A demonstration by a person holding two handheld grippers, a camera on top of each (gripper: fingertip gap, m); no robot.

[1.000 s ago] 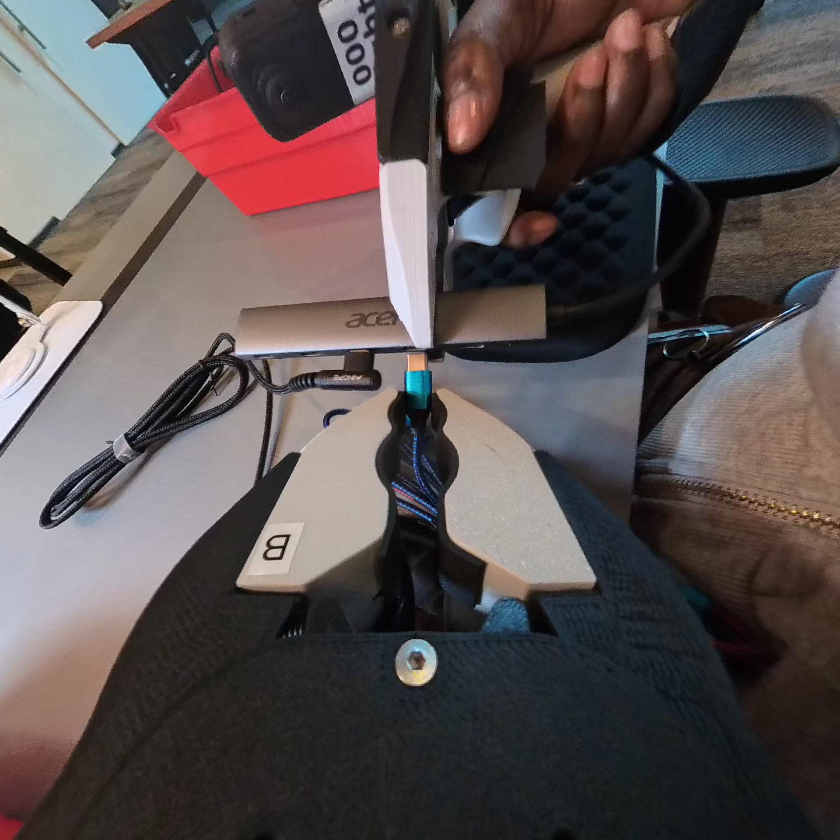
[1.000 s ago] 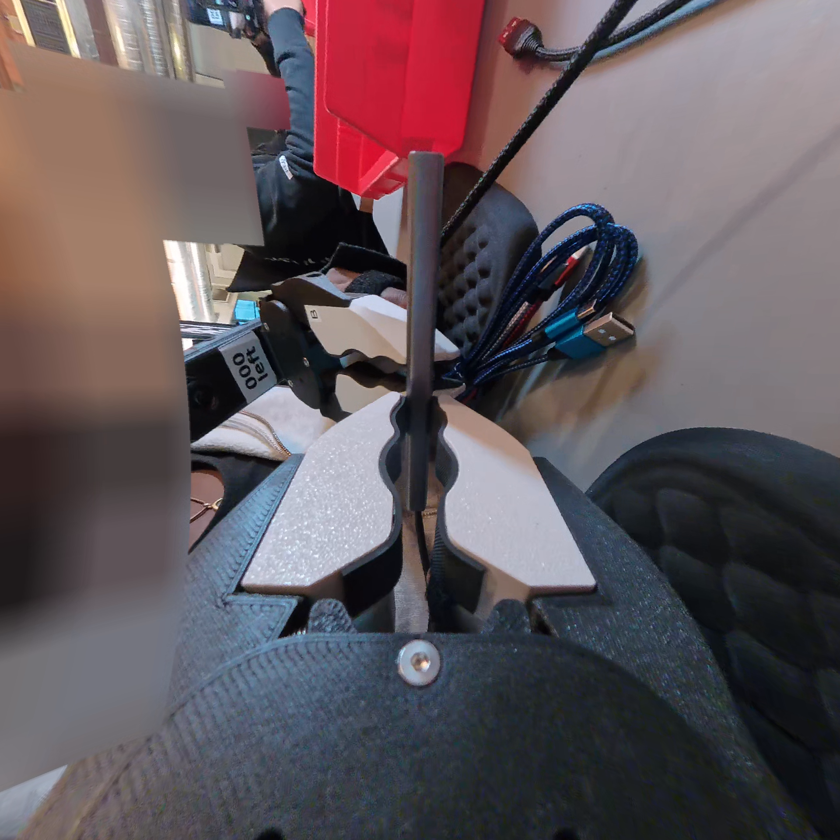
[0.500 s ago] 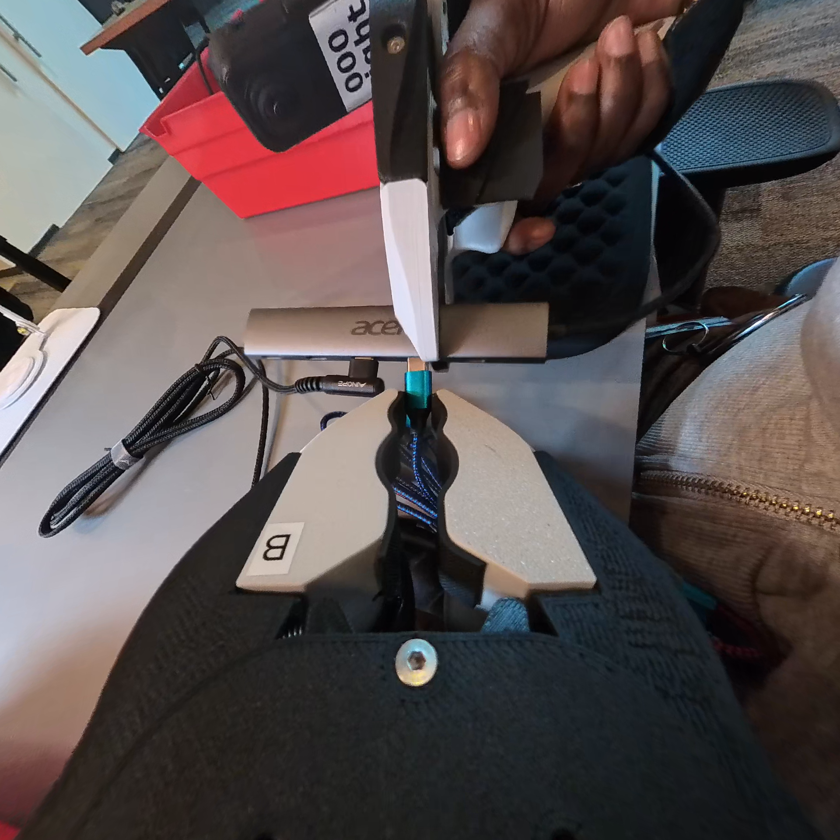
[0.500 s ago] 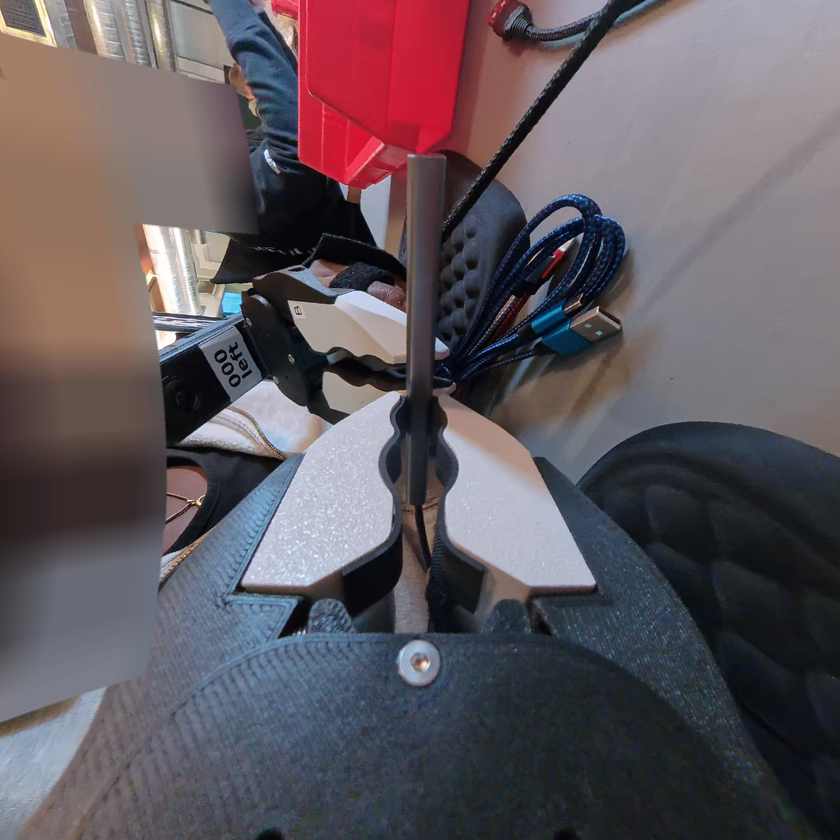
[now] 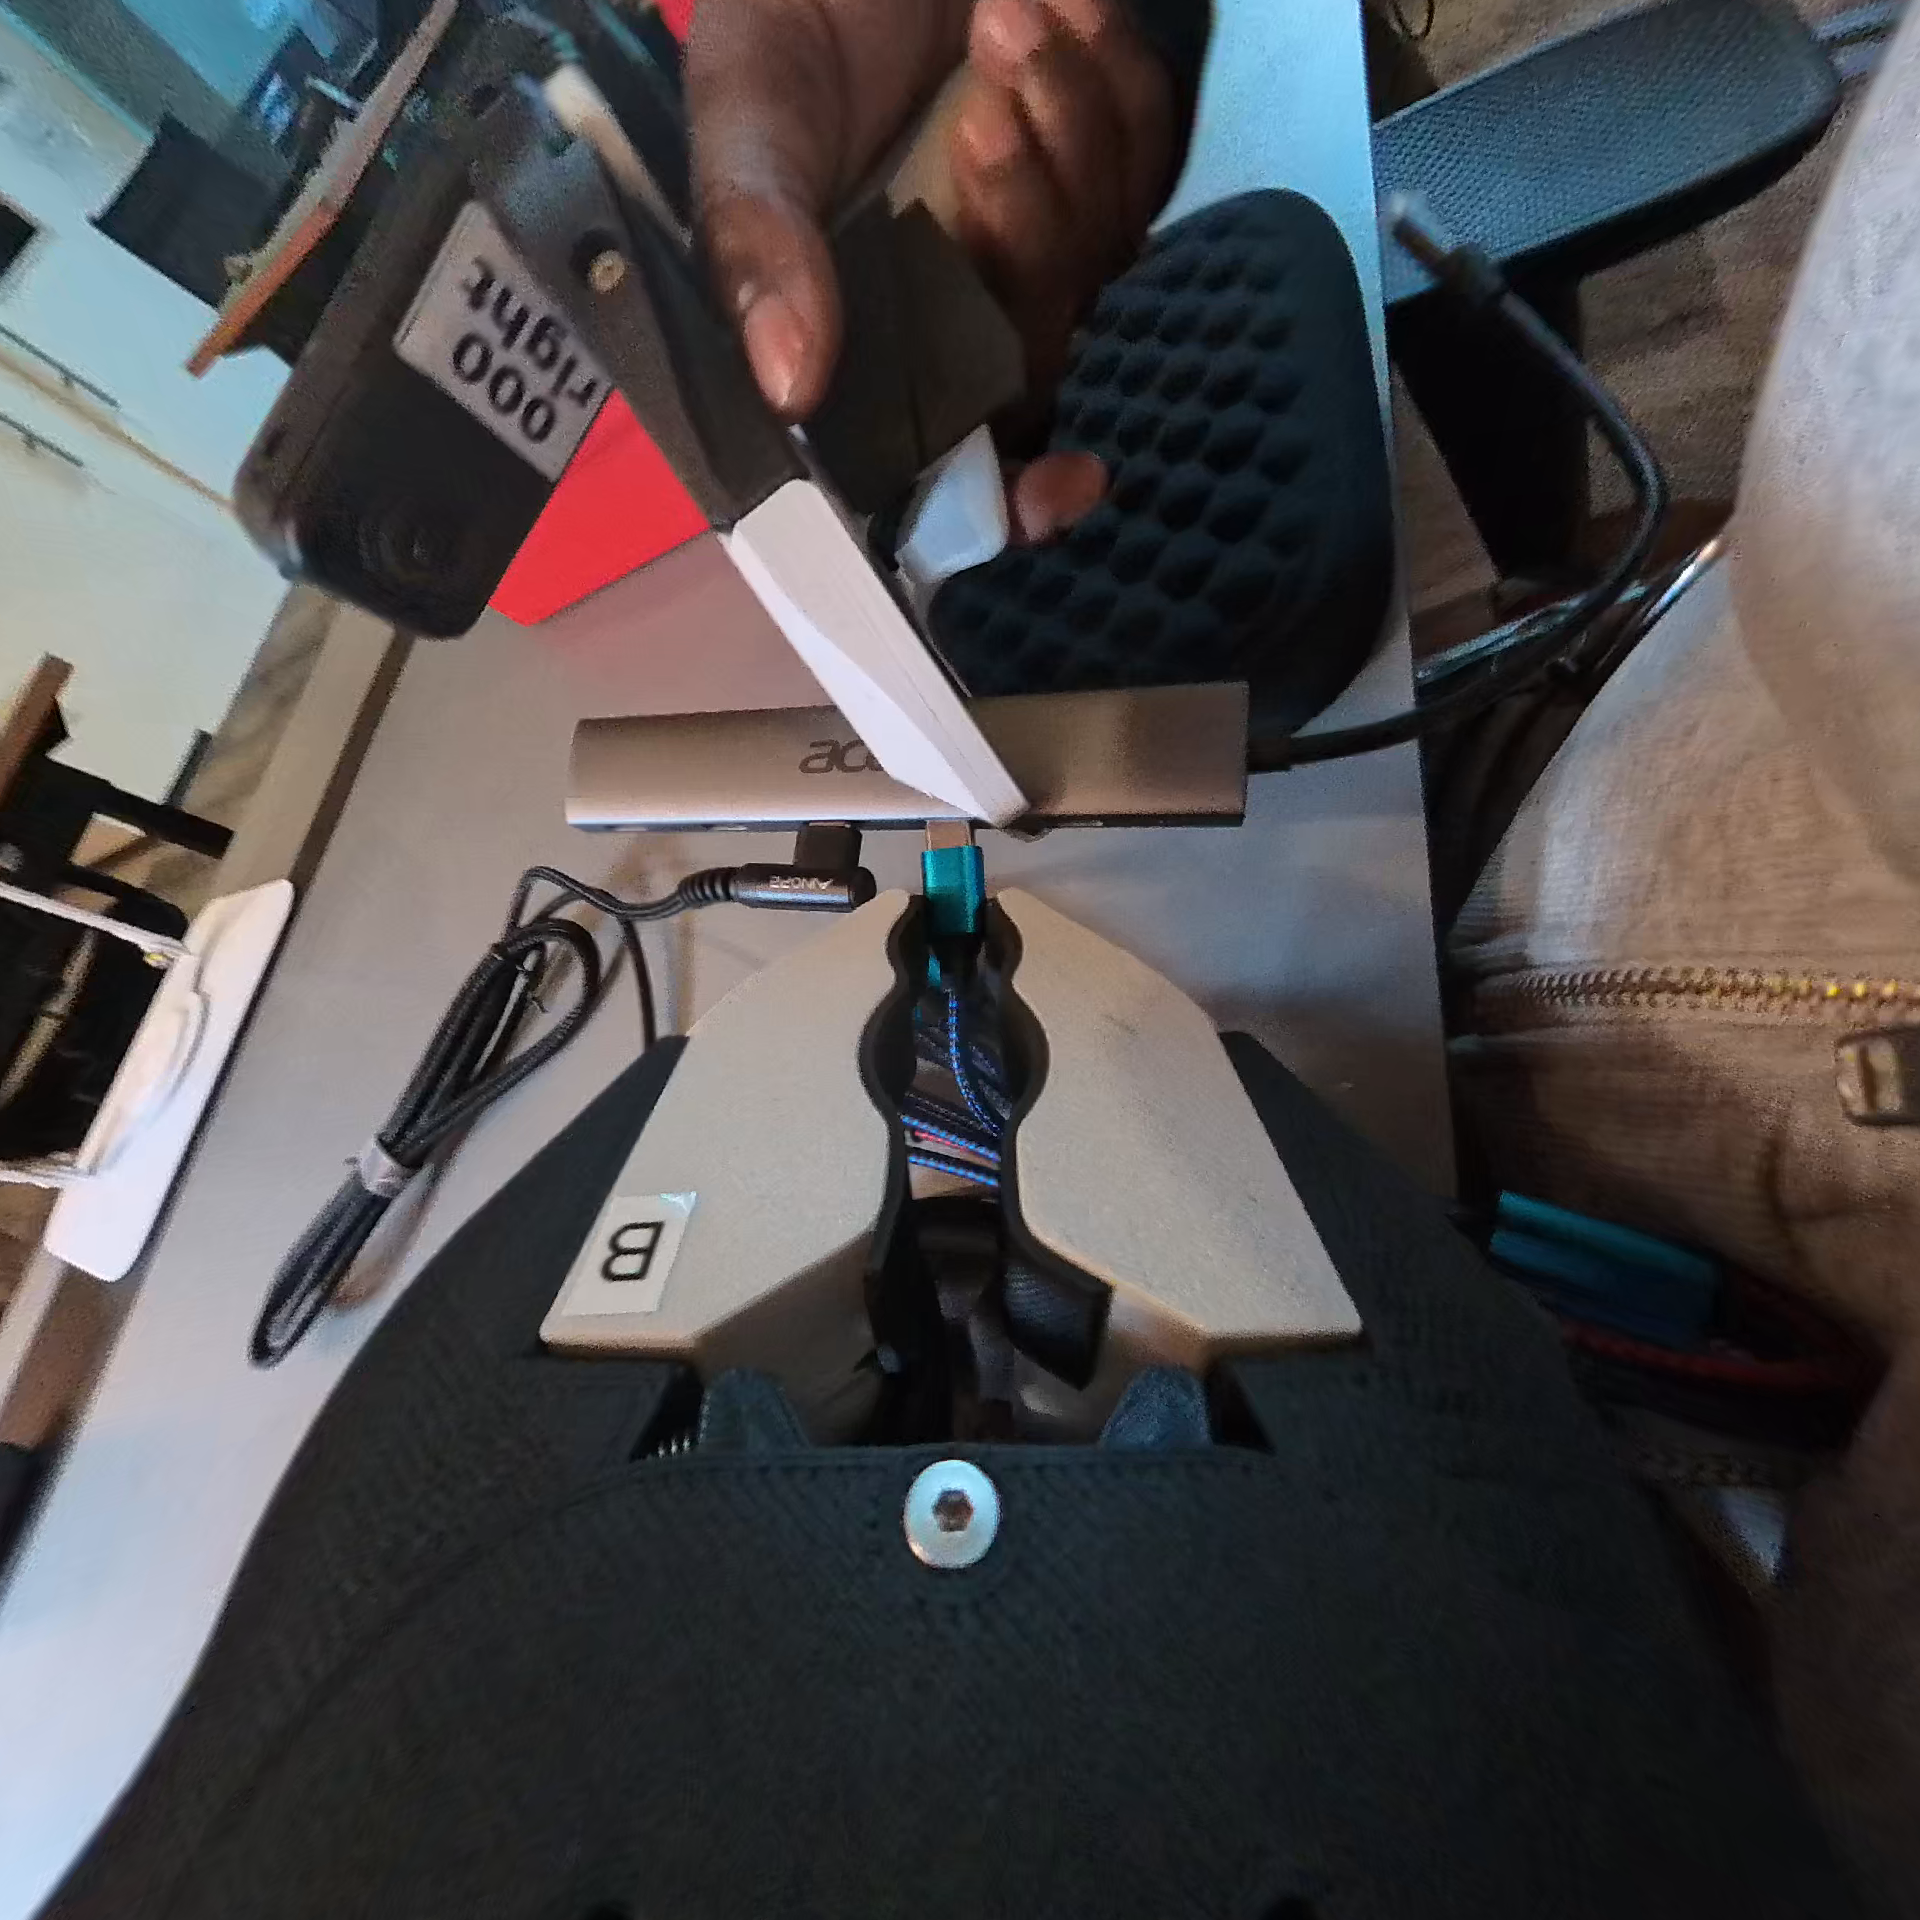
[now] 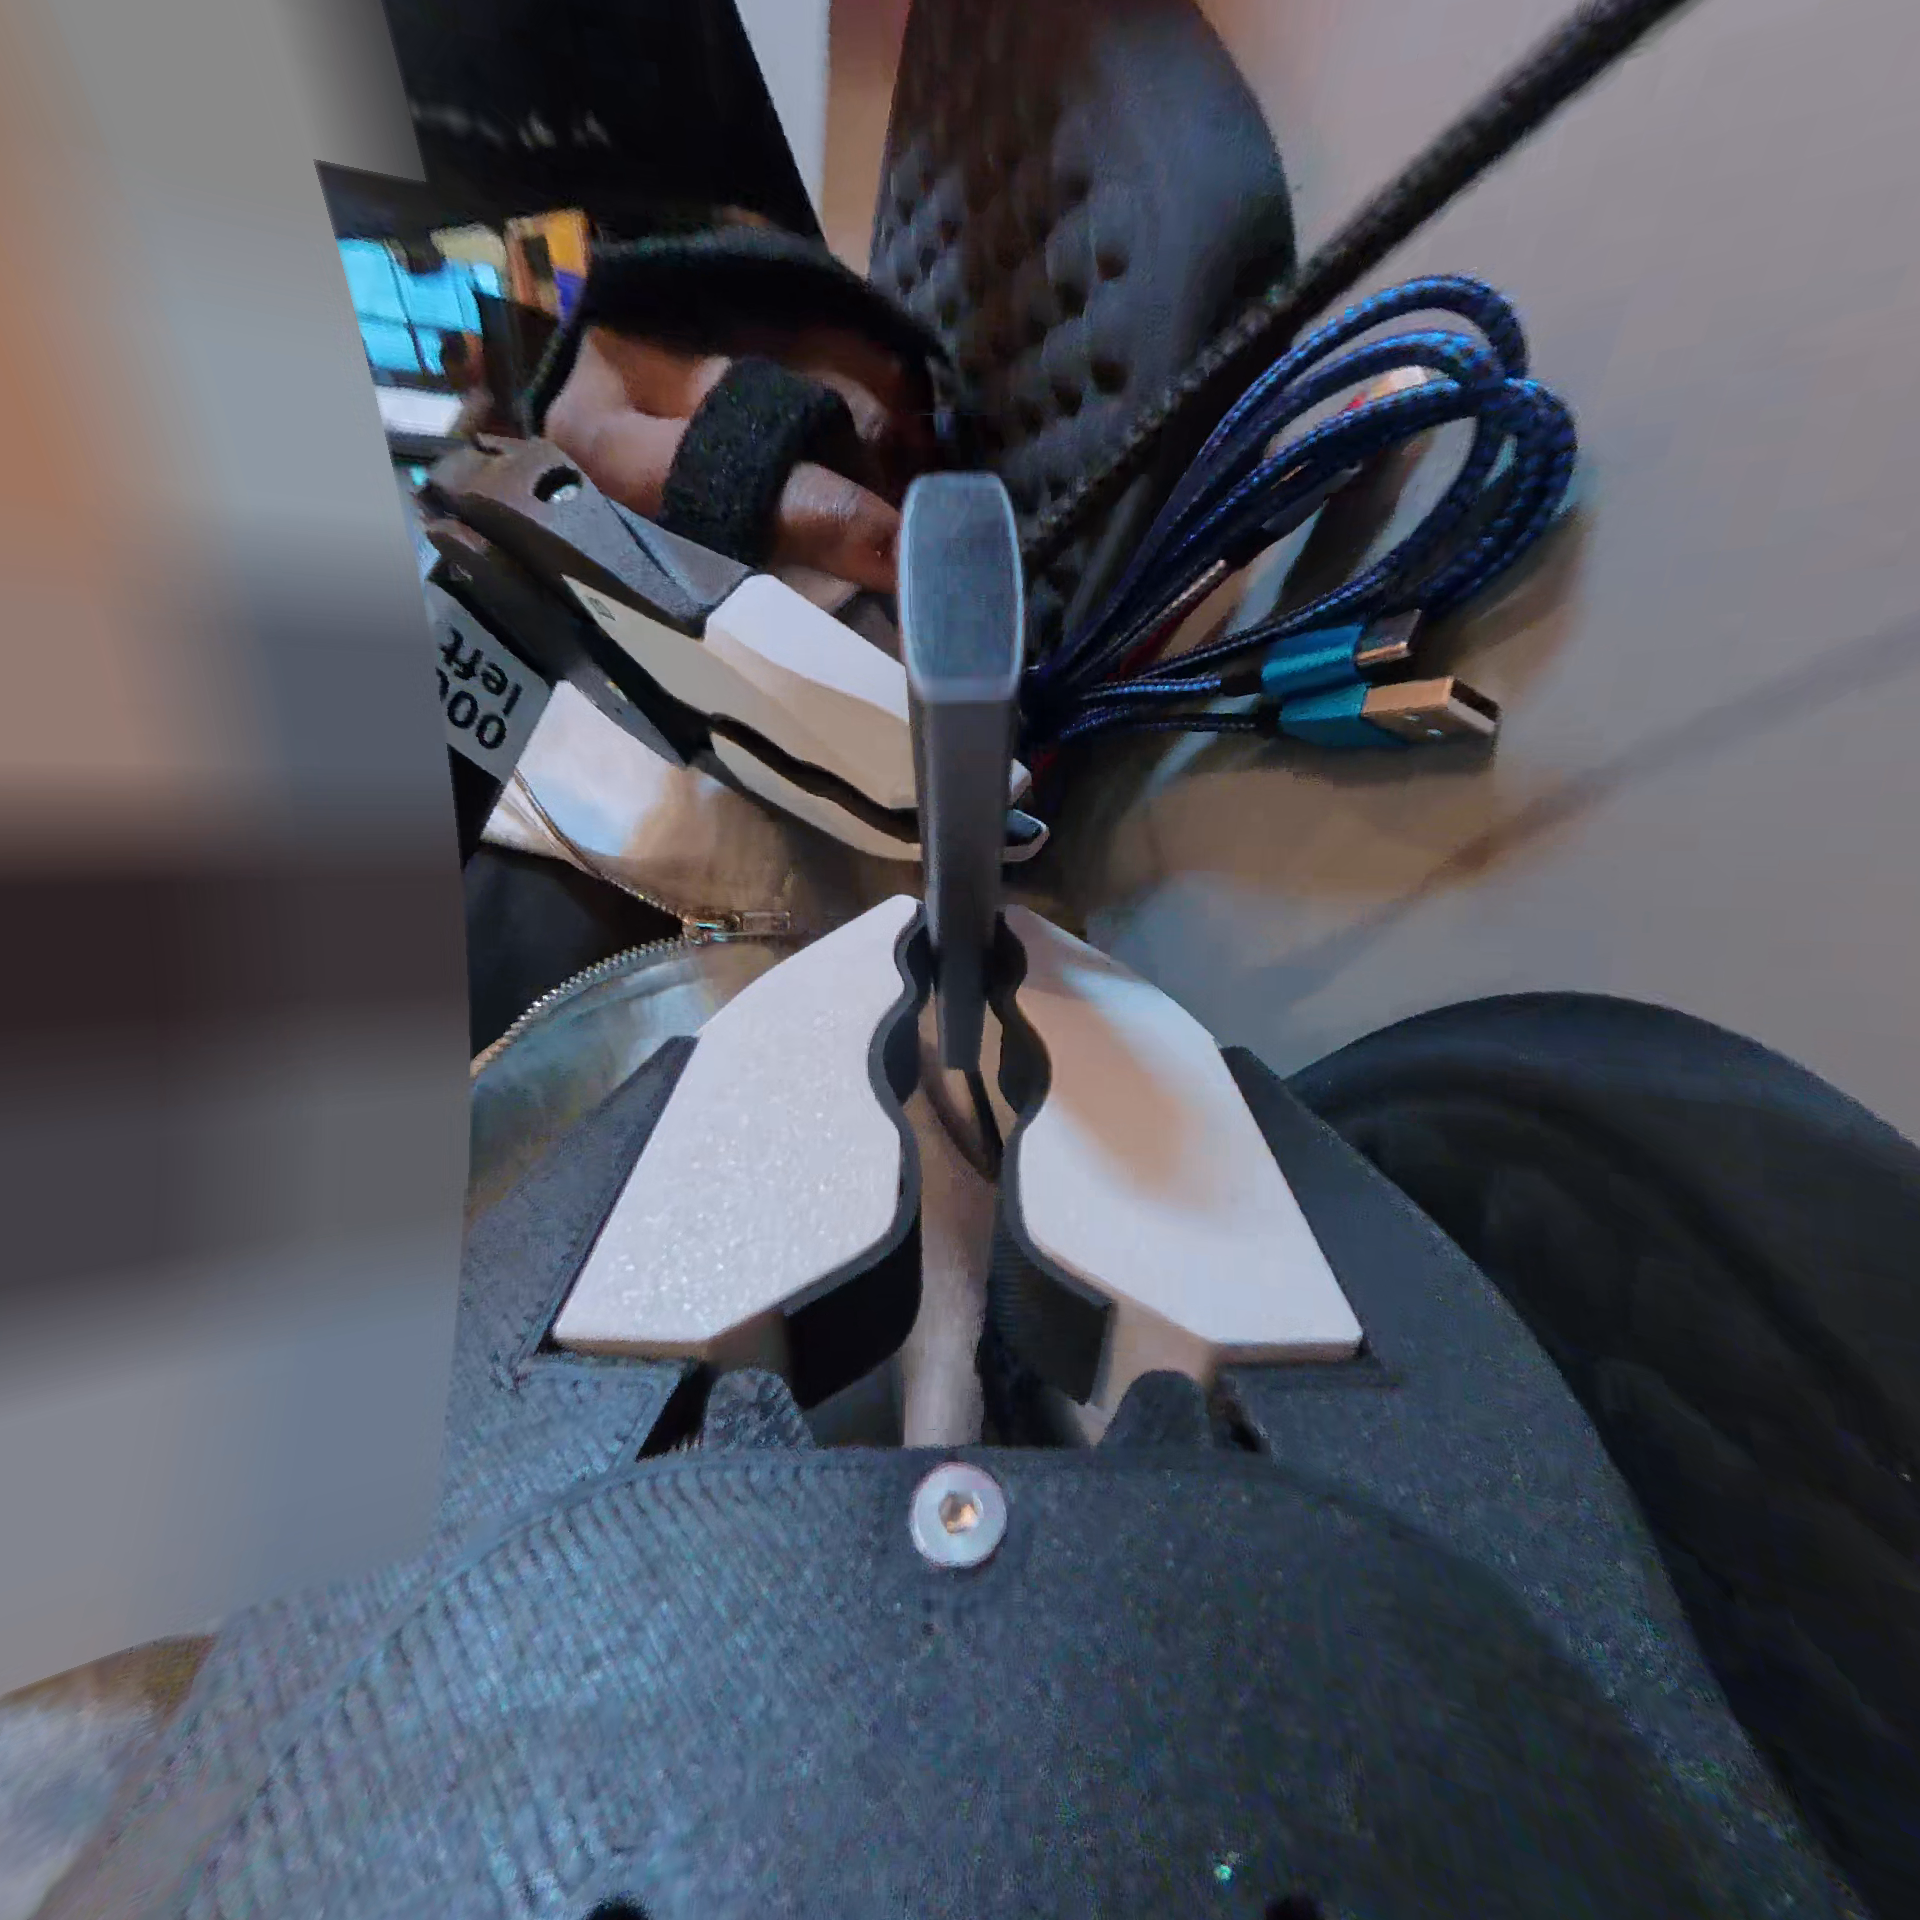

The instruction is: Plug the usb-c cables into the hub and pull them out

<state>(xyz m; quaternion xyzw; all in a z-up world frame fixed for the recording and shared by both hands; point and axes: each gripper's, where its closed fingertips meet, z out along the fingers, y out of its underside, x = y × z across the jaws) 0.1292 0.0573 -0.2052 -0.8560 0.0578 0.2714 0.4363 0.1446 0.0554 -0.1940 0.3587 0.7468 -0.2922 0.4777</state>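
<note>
In the left wrist view, the left gripper (image 5: 953,920) is clenching the teal-sleeved plug of a blue braided cable (image 5: 952,891), its two pale grey fingers closed on the sleeve while the braid is running back between them. The plug's metal tip is meeting the near edge of the slim grey metal hub (image 5: 717,769); how deep it is sitting cannot be told. Just left of it, a black right-angle plug (image 5: 821,873) is sitting in a neighbouring port, its black braided cable (image 5: 416,1122) lying in a tied loop on the grey tabletop (image 5: 1195,914). From above, the right gripper (image 5: 992,805), held by a hand (image 5: 935,156), is slanting down across the hub. A black dimpled pad (image 5: 1174,468) is lying just beyond the hub, and a red bin (image 5: 592,520) is standing farther left.

In the right wrist view, the right gripper (image 6: 961,940) is grasping the hub (image 6: 958,665) edge-on, its fingers shut against both faces. Beyond, a bundle of blue braided cables with teal plugs (image 6: 1351,561) is resting on the table.
</note>
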